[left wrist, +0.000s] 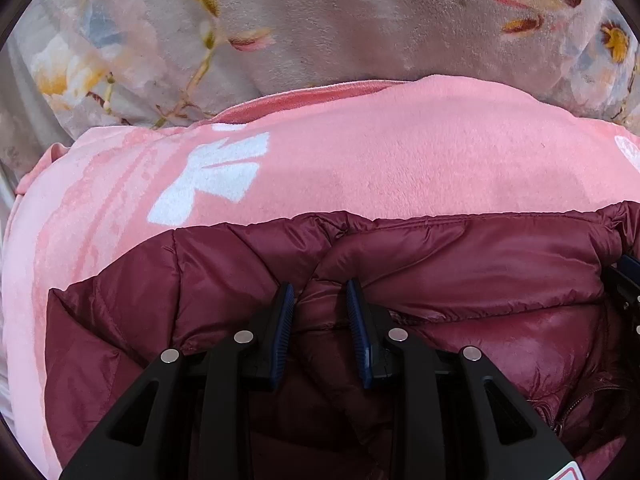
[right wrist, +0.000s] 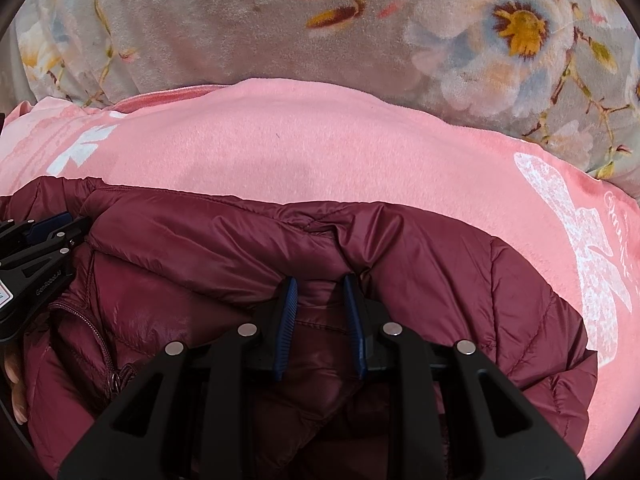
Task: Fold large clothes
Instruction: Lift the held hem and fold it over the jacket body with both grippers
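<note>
Each gripper (left wrist: 320,292) (right wrist: 320,286) clamps the maroon jacket (left wrist: 460,272) atop a pink blanket (left wrist: 380,152).

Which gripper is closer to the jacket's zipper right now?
Left, narrowly. In the left wrist view the zipper lies just right of the left gripper; the right gripper sits farther over, gripping puffy jacket fabric.

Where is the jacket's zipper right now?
The zipper runs down the maroon puffer jacket at lower left in the right wrist view, just below the left gripper.
</note>
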Available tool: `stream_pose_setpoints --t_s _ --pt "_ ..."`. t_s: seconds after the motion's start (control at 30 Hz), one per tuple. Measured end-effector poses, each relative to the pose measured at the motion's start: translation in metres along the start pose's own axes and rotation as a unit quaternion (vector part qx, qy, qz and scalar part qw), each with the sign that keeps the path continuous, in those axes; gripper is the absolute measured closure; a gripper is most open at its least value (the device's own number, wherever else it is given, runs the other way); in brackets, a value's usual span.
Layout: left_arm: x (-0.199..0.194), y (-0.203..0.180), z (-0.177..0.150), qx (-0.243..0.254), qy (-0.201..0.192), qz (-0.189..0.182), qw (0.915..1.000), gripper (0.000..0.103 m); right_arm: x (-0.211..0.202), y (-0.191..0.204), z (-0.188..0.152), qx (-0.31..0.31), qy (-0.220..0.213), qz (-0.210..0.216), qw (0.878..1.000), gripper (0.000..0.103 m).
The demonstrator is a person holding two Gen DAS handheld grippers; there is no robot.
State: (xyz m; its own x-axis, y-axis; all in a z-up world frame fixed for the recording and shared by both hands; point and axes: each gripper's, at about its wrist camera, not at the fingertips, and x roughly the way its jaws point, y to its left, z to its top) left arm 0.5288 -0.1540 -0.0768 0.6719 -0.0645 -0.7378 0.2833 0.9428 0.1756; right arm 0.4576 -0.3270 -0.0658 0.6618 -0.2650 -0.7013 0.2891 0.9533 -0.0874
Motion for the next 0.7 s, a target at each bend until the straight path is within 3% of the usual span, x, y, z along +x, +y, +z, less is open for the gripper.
stream_pose_setpoints --t_s 0.43,0.53,0.6,0.67,0.7 --pt "0.001 -0.009 0.004 0.026 0.002 0.037 0.999 0.077 0.002 0.0 0.0 0.001 0.0 0.002 1.0 0.08" --pt "0.001 -0.016 0.005 0.043 0.0 0.087 0.9953 0.062 -0.002 0.0 0.0 0.0 -0.007 -0.002 1.0 0.079" --pt "-0.005 -0.02 0.003 0.053 -0.01 0.129 0.9902 0.05 -0.016 -0.001 -0.003 0.001 -0.017 -0.01 1.0 0.072" --pt "-0.021 -0.01 -0.002 0.033 -0.015 0.117 0.9924 0.05 -0.041 -0.015 -0.011 0.037 -0.015 0.002 0.999 0.063" --pt "-0.04 0.005 -0.009 -0.002 -0.013 0.063 0.9979 0.049 -0.058 -0.026 -0.019 0.063 -0.016 0.035 0.997 0.06"
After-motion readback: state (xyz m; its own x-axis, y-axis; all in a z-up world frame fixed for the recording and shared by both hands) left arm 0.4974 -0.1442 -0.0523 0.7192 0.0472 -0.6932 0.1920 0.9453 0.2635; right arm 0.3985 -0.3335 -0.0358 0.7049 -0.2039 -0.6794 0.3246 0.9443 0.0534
